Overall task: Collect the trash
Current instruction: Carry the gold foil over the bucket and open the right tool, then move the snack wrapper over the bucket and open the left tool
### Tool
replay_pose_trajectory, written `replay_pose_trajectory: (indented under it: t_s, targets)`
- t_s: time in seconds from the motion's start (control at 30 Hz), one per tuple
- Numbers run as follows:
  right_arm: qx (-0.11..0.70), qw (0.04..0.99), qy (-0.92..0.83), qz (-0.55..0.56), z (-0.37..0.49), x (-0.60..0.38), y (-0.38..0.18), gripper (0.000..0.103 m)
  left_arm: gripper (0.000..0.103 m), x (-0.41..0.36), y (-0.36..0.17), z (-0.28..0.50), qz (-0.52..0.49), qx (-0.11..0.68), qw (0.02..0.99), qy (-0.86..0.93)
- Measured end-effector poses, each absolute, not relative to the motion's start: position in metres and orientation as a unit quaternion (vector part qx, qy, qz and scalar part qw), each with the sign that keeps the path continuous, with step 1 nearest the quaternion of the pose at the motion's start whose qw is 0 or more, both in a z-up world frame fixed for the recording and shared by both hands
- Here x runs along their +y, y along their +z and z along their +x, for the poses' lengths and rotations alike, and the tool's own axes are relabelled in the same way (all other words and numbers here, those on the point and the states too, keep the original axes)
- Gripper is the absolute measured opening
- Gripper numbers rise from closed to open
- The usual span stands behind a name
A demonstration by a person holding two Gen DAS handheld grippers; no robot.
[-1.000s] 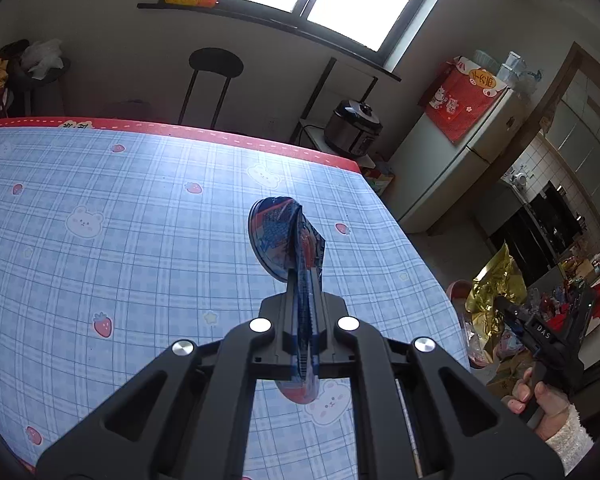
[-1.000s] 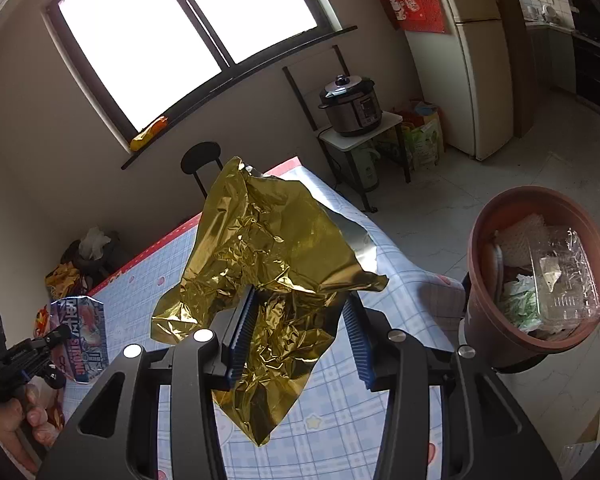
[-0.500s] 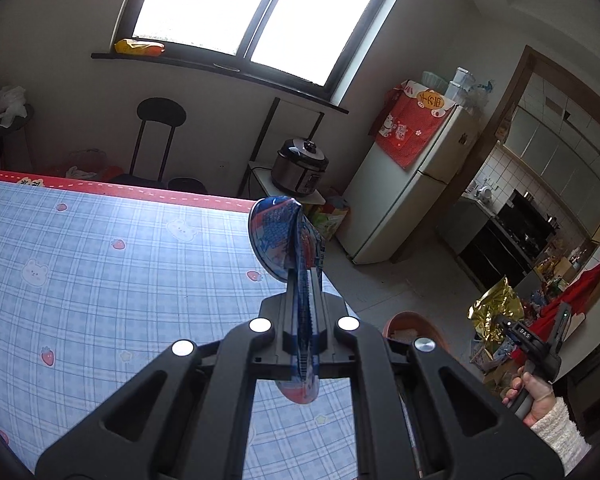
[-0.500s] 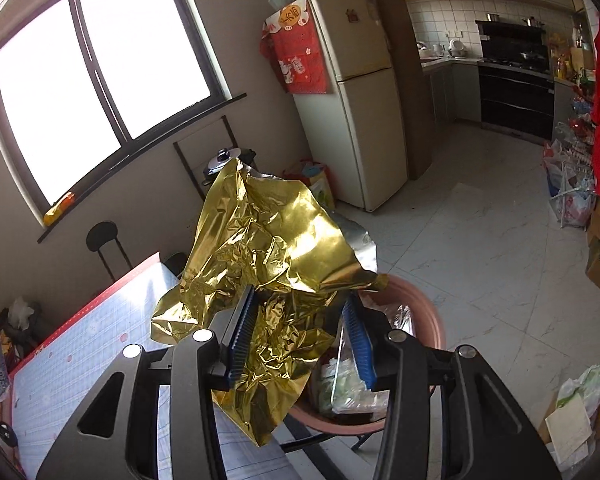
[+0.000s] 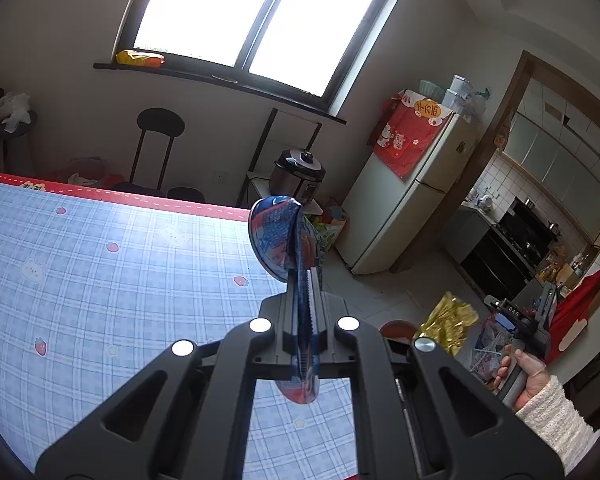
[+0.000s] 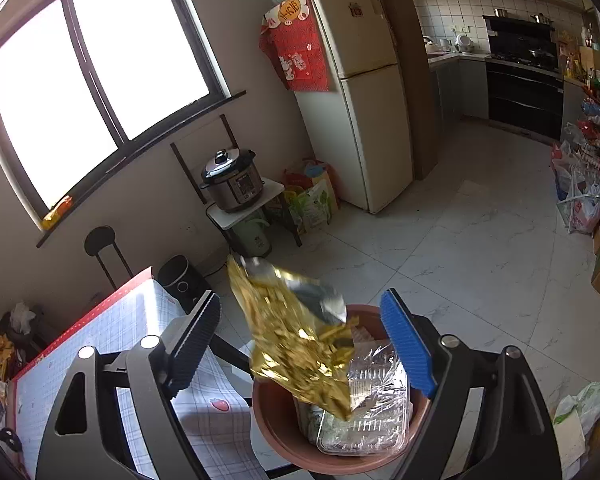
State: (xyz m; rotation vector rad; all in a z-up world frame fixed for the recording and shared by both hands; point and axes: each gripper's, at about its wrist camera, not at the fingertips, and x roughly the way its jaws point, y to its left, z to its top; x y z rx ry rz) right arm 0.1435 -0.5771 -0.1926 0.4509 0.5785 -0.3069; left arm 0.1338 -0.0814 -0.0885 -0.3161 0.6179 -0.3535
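Observation:
My left gripper point(image 5: 305, 312) is shut on a blue and red snack wrapper point(image 5: 278, 236), held upright above the table's right end. My right gripper point(image 6: 300, 344) is open over the brown trash bin point(image 6: 276, 432). A crumpled gold foil wrapper point(image 6: 296, 340) hangs free between its open jaws, dropping toward the bin. The bin holds a clear plastic tray point(image 6: 364, 416) and other waste. In the left wrist view the gold wrapper point(image 5: 450, 322) and the bin's rim point(image 5: 398, 326) show at lower right, next to the hand holding the right gripper.
A table with a blue checked cloth point(image 5: 100, 280) and red border stands left of the bin. A rice cooker point(image 6: 232, 180) on a small stand, a fridge point(image 6: 360, 120), a black stool point(image 6: 102, 248) and bags on the tiled floor point(image 6: 580, 200) surround the area.
The right gripper has opened and let go of the gold wrapper, which now falls toward the bin. The left gripper has stayed shut on the snack wrapper and swung slightly.

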Motion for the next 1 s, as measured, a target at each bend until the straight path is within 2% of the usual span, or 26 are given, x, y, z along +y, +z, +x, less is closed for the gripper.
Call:
replay_pose_trajectory:
  t_s: [0.2,0.5,0.73,1.0]
  targets:
    - [0.266,0.928,-0.154,0.212,0.134,-0.568,-0.17,0.097,0.008,-0.086,-0.085,0.135,-0.149,0.297,0.925,-0.184]
    - [0.246,0.932,-0.204,0.171,0.091,-0.57,-0.121,0.097,0.008,-0.13,-0.065,0.148,-0.131,0.283,0.915,-0.254]
    - [0.269,0.922,-0.227,0.159,0.059,-0.587,-0.113,0.097,0.008,-0.206,-0.05,0.165,-0.119,0.278,0.894,-0.331]
    - [0.286,0.908,-0.258,0.166,0.024,-0.614,-0.124,0.097,0.008,-0.325,-0.063,0.184,-0.109,0.304,0.844,-0.428]
